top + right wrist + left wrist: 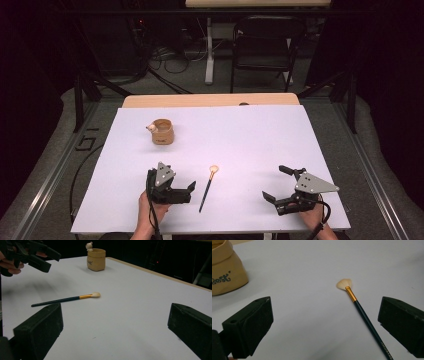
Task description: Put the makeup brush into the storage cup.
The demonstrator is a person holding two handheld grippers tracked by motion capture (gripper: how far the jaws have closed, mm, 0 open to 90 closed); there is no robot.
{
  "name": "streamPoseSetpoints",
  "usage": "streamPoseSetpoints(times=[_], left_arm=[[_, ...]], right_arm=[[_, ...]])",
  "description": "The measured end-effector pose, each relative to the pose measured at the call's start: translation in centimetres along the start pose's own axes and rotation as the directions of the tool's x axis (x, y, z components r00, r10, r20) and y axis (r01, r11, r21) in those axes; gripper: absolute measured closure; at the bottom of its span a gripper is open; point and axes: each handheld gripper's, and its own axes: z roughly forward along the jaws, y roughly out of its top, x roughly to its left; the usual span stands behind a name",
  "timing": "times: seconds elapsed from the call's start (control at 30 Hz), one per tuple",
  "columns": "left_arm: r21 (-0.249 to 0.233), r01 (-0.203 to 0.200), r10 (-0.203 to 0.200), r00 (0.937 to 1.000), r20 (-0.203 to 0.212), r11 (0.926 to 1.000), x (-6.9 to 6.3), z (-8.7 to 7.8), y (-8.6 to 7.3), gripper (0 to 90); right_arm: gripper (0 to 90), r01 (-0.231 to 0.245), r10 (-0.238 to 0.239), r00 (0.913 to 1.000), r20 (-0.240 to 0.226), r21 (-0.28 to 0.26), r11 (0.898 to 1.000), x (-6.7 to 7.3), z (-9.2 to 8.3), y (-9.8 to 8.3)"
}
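A thin paintbrush [206,187] with a dark handle, gold ferrule and pale fan bristles lies on the white sheet, bristles pointing away from me. My left gripper [175,186] hovers just left of its handle, open and holding nothing. In the left gripper view the brush [362,312] lies ahead, near the right jaw of this gripper [325,322]. My right gripper [276,182] stands open at the front right, jaws facing the brush from a distance. In the right gripper view the brush [66,300] lies beyond the left jaw of that gripper [115,327], and the left gripper [37,257] shows at top left.
A tan cup [162,132] with a small figure on its rim stands at the back left, also seen as the cup [224,272] and cup [96,259]. The white sheet [250,135] covers a wooden table. A black chair [262,45] and cables lie beyond.
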Motion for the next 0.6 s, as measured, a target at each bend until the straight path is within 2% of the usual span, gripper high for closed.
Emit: streamPoseSetpoints(times=[0.07, 0.17, 0.27, 0.3, 0.43, 0.47, 0.6], left_arm=[[0.016, 0.004, -0.004, 1.0, 0.001, 0.9999, -0.1, 0.1, 0.2, 0.3], [0.071, 0.023, -0.02, 0.9993, -0.03, 0.9972, -0.7, 0.6, 1.1, 0.4], [0.101, 0.016, -0.011, 0.9988, -0.047, 0.9948, -1.3, 0.7, 1.6, 2.2], [0.117, 0.005, 0.004, 0.9974, -0.072, 0.9931, -1.6, 0.8, 2.0, 3.3], [0.131, 0.019, -0.009, 0.9971, -0.076, 0.9912, -1.8, 1.0, 2.6, 3.2], [0.141, 0.034, -0.024, 0.9971, -0.072, 0.9895, -1.8, 1.2, 2.9, 3.2], [0.156, 0.031, -0.021, 0.9977, -0.065, 0.9873, -2.2, 1.4, 3.5, 3.2]], right_arm=[[0.0, -0.004, 0.004, 1.0, -0.002, 0.001, 1.0, -0.1, 0.0, 0.0], [0.0, -0.008, 0.008, 1.0, -0.005, -0.002, 1.0, -0.1, -0.1, 0.0], [0.0, -0.006, 0.006, 0.9999, -0.009, -0.004, 1.0, -0.1, -0.2, 0.0], [0.0, -0.003, 0.003, 0.9999, -0.016, 0.001, 1.0, 0.0, -0.3, 0.0], [0.0, -0.005, 0.005, 0.9998, -0.02, -0.002, 1.0, 0.1, -0.3, 0.0], [0.0, -0.004, 0.004, 0.9998, -0.022, -0.001, 1.0, 0.1, -0.3, 0.0], [0.0, -0.005, 0.005, 0.9998, -0.019, -0.002, 1.0, 0.0, -0.3, 0.0]])
